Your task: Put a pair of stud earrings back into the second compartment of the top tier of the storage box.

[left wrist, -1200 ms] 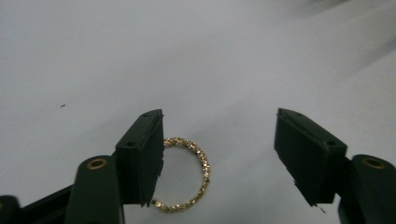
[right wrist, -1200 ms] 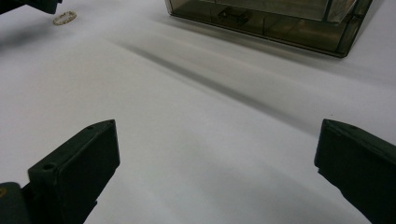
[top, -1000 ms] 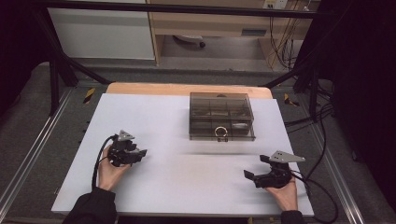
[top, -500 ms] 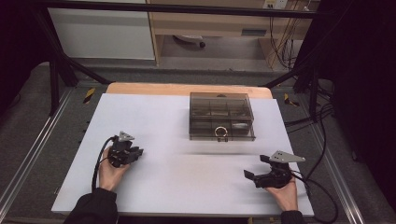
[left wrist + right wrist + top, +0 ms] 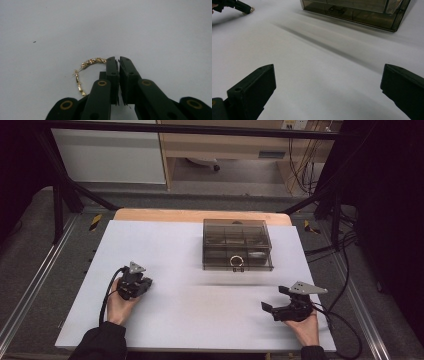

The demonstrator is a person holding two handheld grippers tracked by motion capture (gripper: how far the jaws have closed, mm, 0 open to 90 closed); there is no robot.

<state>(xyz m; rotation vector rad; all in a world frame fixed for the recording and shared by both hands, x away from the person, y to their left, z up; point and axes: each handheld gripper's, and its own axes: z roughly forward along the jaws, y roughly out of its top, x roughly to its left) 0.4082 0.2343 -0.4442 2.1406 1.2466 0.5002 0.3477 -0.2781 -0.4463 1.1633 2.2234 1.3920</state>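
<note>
A gold hoop earring (image 5: 86, 63) set with small stones lies on the white table. My left gripper (image 5: 119, 60) has just been closing, and its jaws now stand together with the far part of the hoop running in behind the left pad. In the high view that gripper (image 5: 146, 285) rests low on the table at the left, held in a hand. My right gripper (image 5: 274, 298) rests at the right front, jaws wide apart. Nothing lies between the right gripper's fingertips (image 5: 328, 75).
A smoky see-through compartment box (image 5: 237, 245) with a ring latch at its front stands at the back middle of the white table (image 5: 200, 320). The same box (image 5: 362, 12) appears far ahead in the right gripper view. Cables hang off the right edge.
The left gripper's jaws have drawn together from a wider spread. Both hands stay where they were, and the right gripper is as wide as before.
</note>
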